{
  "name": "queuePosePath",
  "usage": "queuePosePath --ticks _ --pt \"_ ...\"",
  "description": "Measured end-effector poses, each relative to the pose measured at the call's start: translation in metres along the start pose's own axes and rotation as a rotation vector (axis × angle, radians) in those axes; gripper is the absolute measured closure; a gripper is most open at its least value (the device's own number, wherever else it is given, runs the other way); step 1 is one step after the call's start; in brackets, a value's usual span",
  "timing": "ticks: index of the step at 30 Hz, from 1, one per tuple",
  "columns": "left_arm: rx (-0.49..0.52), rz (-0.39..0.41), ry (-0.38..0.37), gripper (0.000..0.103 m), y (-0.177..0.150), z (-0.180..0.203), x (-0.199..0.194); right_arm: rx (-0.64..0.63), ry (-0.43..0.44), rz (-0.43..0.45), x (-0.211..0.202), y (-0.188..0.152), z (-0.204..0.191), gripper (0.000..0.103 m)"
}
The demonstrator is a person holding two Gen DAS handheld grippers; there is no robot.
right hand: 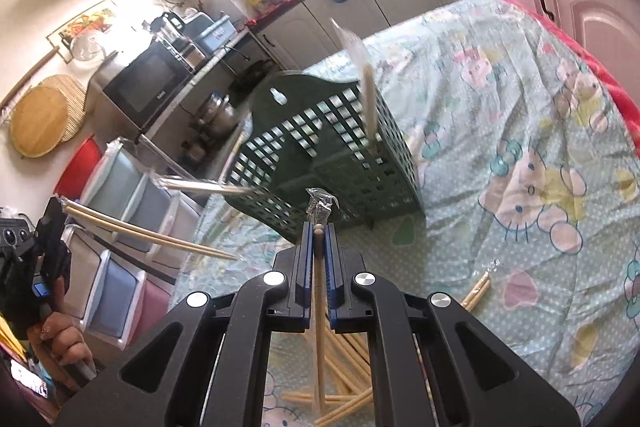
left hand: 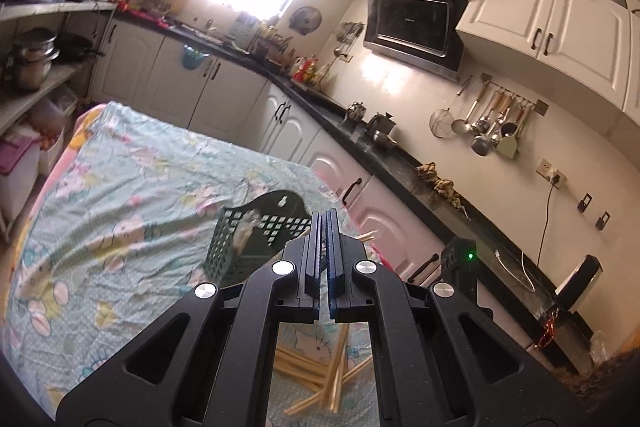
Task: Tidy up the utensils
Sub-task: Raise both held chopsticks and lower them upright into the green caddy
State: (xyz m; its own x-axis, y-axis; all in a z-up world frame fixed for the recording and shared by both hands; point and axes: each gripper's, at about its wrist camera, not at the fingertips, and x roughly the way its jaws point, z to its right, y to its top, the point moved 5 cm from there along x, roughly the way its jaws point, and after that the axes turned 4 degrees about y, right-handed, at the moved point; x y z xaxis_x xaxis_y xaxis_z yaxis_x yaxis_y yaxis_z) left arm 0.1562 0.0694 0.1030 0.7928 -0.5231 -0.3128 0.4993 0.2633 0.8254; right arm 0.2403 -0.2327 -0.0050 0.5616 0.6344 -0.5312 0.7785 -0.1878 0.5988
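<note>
A dark green lattice basket [left hand: 248, 239] [right hand: 332, 155] stands on the cartoon-print tablecloth [right hand: 500, 131]. One wrapped chopstick pair [right hand: 368, 95] stands upright in it, and another [right hand: 200, 185] pokes out of its left side. My right gripper [right hand: 319, 227] is shut on a wrapped chopstick pair [right hand: 319, 279], raised just in front of the basket with the crinkled wrap end above the fingertips. My left gripper [left hand: 324, 217] [right hand: 50, 223] is shut on another chopstick pair [right hand: 152, 237], held crosswise; only its tip [left hand: 366, 237] shows in the left wrist view. A loose pile of chopsticks [left hand: 320, 375] [right hand: 344, 387] lies on the cloth below both grippers.
One more chopstick pair [right hand: 476, 293] lies on the cloth to the right of the pile. A black countertop [left hand: 400, 163] over white cabinets runs along the table's far side. Shelves with a microwave [right hand: 148, 87] and pastel drawer units [right hand: 120, 287] stand to the left.
</note>
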Motion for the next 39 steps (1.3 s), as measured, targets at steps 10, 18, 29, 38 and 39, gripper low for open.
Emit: queuePosePath --ticks 10,18,29,38,39 --pt "0.035 0.003 -0.021 0.103 0.017 0.019 0.004 -0.106 0.029 0.097 -0.024 0.029 -0.035 0.097" --pt "0.063 0.018 -0.030 0.102 0.026 0.033 0.007 -0.215 0.016 0.158 -0.035 0.044 -0.059 0.097" --pt "0.103 0.053 -0.047 0.102 0.046 0.053 0.011 -0.356 -0.012 0.254 -0.053 0.073 -0.087 0.097" --pt "0.147 0.093 -0.037 0.102 0.072 0.068 0.014 -0.428 -0.030 0.331 -0.067 0.099 -0.104 0.097" --pt "0.150 0.096 -0.035 0.102 0.075 0.069 0.014 -0.435 -0.031 0.339 -0.068 0.103 -0.106 0.097"
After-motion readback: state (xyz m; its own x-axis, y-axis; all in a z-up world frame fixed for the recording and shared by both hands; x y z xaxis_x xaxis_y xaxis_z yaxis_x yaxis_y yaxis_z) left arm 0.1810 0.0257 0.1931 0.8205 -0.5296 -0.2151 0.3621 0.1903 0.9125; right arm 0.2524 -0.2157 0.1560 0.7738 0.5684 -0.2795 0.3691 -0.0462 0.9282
